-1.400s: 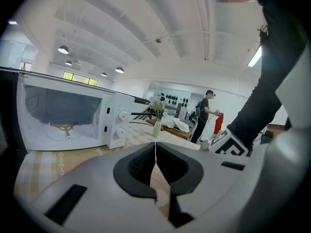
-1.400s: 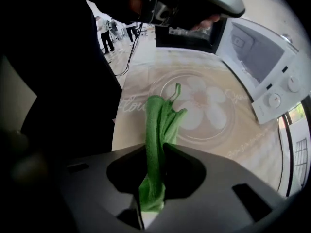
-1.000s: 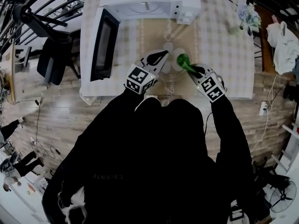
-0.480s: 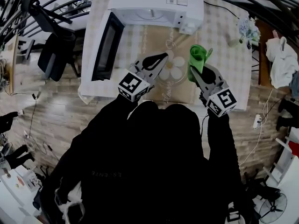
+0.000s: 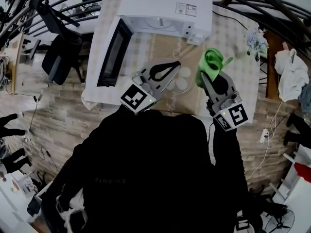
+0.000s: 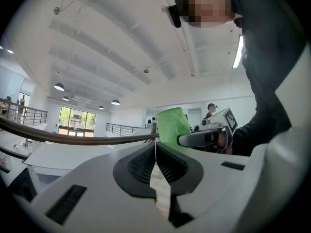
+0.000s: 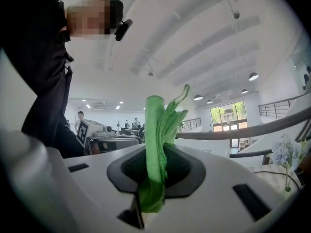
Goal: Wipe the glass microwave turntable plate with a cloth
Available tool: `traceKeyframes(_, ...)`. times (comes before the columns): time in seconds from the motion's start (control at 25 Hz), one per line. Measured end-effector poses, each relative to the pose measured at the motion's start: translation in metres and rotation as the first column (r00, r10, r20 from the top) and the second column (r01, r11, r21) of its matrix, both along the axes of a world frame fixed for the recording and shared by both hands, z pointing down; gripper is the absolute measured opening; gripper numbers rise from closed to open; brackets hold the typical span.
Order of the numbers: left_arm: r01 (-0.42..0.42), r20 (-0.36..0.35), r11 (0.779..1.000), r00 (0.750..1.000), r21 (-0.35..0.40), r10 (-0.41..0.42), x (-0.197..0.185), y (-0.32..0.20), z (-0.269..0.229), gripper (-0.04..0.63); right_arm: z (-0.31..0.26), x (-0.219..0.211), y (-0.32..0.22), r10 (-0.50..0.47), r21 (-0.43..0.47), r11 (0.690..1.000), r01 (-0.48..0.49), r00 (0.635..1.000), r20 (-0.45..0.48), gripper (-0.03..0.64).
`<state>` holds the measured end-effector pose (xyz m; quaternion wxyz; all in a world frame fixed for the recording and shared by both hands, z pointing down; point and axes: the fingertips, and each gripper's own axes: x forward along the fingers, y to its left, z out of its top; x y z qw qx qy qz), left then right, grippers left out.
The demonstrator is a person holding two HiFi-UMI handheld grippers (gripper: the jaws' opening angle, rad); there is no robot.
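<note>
Glass plate [image 5: 183,83] clamped by left gripper [image 6: 155,142]; right gripper [image 7: 158,154] pinches green cloth [image 7: 155,123].

Microwave [image 5: 165,6] at far edge of table [image 5: 243,76], door [image 5: 112,52] swung open to left. Turntable plate [image 5: 183,80] on table before microwave, between left gripper [image 5: 175,64] and right gripper [image 5: 203,77]. Cloth [image 5: 212,62] in right gripper's jaws. Flowers [image 5: 256,40] at table's right edge.

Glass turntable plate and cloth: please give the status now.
Left tongs shut on clear glass turntable plate. Right tongs shut on green cloth, held up beside plate. Nothing between cloth and plate; white microwave behind, door open.
</note>
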<state>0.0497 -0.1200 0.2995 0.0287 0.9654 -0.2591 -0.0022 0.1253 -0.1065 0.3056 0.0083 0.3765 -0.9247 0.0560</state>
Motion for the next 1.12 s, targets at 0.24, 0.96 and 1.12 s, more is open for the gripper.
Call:
traceKeyframes(0.24, -0.003, -0.01, 1.0, 1.0, 0.028, 0.004, 0.004, 0.0, -0.019, 0.021, -0.023, -0.004, 0.0, 0.01, 0.072, 0.997, -0.008, 1.0, -0.029, 0.08)
traceKeyframes(0.96, -0.017, 0.017, 0.999, 1.0, 0.047, 0.016, 0.013, 0.003, -0.016, 0.021, -0.015, -0.007, -0.008, 0.007, 0.054, 0.999, -0.005, 0.999, -0.04, 0.077)
traceKeyframes(1.12, -0.02, 0.021, 0.999, 1.0, 0.049, 0.019, 0.014, 0.005, -0.017, 0.021, -0.017, -0.01, -0.007, -0.001, 0.057, 0.998, 0.003, 0.999, -0.039, 0.077)
